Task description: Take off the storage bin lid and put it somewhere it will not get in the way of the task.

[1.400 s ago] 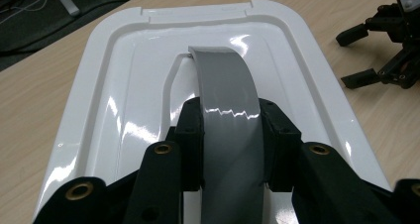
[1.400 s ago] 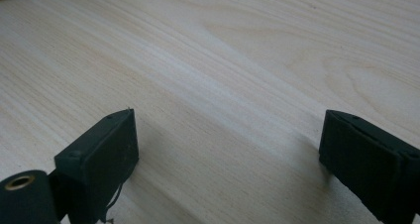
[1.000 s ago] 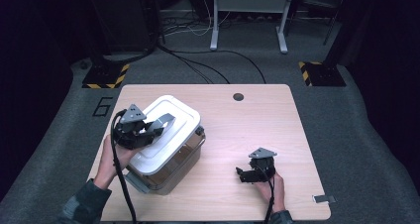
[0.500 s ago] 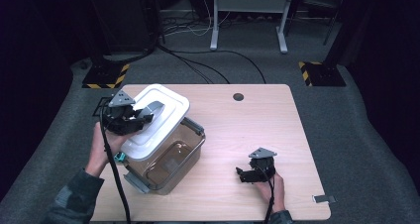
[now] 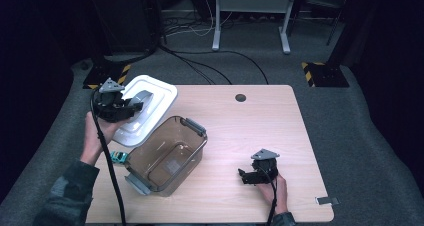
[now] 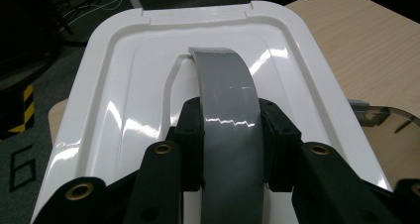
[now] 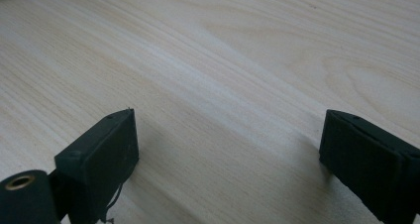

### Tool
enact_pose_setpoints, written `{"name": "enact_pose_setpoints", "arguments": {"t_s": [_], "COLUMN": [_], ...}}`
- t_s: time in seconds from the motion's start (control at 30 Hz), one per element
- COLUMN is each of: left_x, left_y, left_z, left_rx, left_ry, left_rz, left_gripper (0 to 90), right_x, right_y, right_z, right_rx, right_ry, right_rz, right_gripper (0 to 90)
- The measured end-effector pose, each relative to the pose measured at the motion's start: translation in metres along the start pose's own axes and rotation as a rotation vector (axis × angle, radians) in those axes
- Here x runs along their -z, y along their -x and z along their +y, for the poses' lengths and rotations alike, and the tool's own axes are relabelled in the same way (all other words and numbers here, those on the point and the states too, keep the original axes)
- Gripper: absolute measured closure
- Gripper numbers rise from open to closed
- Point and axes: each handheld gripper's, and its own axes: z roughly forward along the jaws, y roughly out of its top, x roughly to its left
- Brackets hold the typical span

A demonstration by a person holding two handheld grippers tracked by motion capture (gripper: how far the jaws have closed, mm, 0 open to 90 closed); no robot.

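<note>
A white lid (image 5: 145, 111) with a grey handle (image 6: 229, 110) hangs in the air over the table's left edge. My left gripper (image 5: 131, 106) is shut on that handle, its jaws pressing on both sides of it (image 6: 230, 144). The lid is tilted, off to the left of a clear brownish box (image 5: 167, 155) that stands uncovered on the wooden table (image 5: 260, 126). Near the front right, my right gripper (image 5: 246, 176) rests low on the table, open, with bare wood between its jaws (image 7: 228, 149).
A small teal object (image 5: 119, 157) lies on the table by the box's left corner. A dark round hole (image 5: 240, 97) sits near the table's far edge. A small grey tab (image 5: 327, 201) lies at the front right corner. Cables and striped floor markers lie beyond the table.
The left gripper has lifted the lid off the box and carried it left and up past the table's edge. The box now stands uncovered. The right gripper has kept still.
</note>
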Motion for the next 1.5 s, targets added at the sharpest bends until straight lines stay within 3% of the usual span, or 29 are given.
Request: {"name": "enact_pose_setpoints", "arguments": {"t_s": [0.5,1.07,1.5], "left_x": [-0.025,-0.052,-0.076], "left_y": [-0.035,-0.063,-0.082], "left_z": [-0.004,-0.011,-0.024], "left_rx": [0.087,0.133,0.177], "left_ry": [-0.016,-0.031,-0.041], "left_rz": [0.080,0.161,0.189], "left_gripper": [66.6,66.6,66.7], "right_x": [0.000,0.000,0.000], "right_y": [0.000,0.000,0.000], "right_z": [0.000,0.000,0.000], "right_rx": [-0.001,-0.001,-0.002], "right_ry": [0.001,0.001,0.001], "right_rz": [0.000,0.000,-0.001], "right_gripper": [7.4,7.4,7.4]}}
